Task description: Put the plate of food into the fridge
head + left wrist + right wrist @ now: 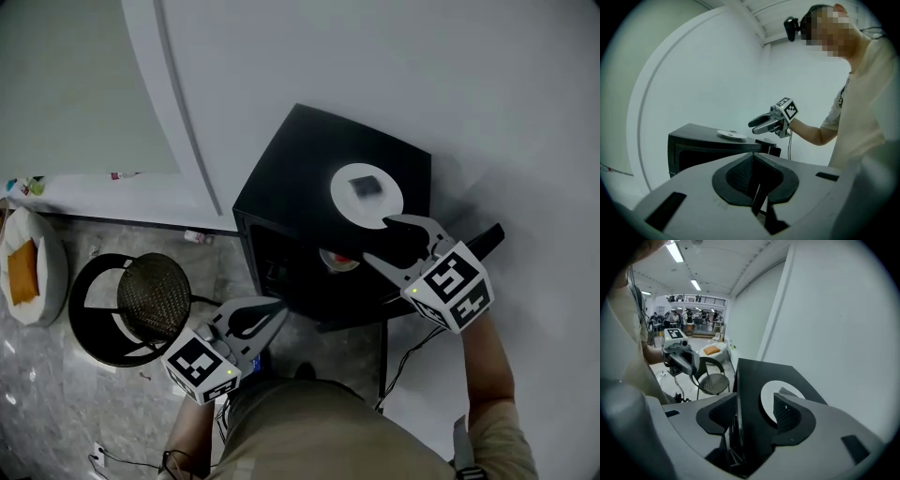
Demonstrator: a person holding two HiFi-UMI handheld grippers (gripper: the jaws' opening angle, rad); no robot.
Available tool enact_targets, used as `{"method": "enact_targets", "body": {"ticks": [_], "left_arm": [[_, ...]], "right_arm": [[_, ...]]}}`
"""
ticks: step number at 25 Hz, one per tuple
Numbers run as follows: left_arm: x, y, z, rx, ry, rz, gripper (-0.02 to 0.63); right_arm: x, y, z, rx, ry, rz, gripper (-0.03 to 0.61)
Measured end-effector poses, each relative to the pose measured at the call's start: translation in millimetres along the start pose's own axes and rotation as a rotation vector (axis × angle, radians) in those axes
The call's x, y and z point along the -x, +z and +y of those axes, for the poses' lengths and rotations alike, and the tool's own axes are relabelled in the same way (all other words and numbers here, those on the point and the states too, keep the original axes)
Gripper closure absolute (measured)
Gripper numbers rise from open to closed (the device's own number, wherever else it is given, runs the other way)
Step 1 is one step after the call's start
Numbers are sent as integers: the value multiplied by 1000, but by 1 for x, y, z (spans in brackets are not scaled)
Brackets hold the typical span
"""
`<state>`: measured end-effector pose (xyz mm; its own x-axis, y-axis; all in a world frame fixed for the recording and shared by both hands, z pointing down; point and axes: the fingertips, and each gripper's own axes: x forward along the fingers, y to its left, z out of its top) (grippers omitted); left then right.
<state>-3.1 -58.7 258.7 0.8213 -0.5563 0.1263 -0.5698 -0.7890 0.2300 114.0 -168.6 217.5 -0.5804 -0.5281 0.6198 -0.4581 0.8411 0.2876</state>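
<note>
plate [349, 205], round and white, flat atop boxy matte-black fridge [291, 159]

The jaws of the right gripper [380, 240] stand apart, and nothing lies between the pads. Just ahead of them, the white round plate [349, 204] occupies the flat top of the black box-shaped fridge [300, 159]. The space above the plate is free back to the plain white wall [375, 66]. Below these jaws the fridge front is open, with its thin black door [487, 234] swung out alongside. The left gripper [275, 309], jaws together, has the fridge front ahead of it. A black round mesh-seat chair [150, 295] blocks the floor to its left.
</note>
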Motion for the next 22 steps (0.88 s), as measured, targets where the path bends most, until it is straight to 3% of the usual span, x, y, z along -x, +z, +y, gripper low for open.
{"method": "enact_targets", "body": {"ticks": [2, 6, 8, 13, 16, 19, 22], "left_arm": [[-1, -1, 0, 3, -6, 1, 603], [1, -2, 2, 7, -7, -1, 603], [3, -4, 4, 10, -1, 2, 603], [0, -6, 8, 16, 2, 12, 603], [-5, -5, 5, 10, -8, 11, 603], [-8, -3, 2, 3, -16, 13, 603], [-6, -3, 5, 6, -4, 16, 603]], "right_arm": [[-2, -4, -22, -55, -25, 9, 364], [-2, -19, -64, -293, -67, -6, 365], [-5, -30, -73, -354, -73, 5, 365], [-19, -34, -59, -115, -63, 80, 365], [-27, -33, -64, -129, -54, 84, 365], [-25, -42, -87, -147, -117, 111, 365], [-19, -56, -107, -284, -132, 102, 365]]}}
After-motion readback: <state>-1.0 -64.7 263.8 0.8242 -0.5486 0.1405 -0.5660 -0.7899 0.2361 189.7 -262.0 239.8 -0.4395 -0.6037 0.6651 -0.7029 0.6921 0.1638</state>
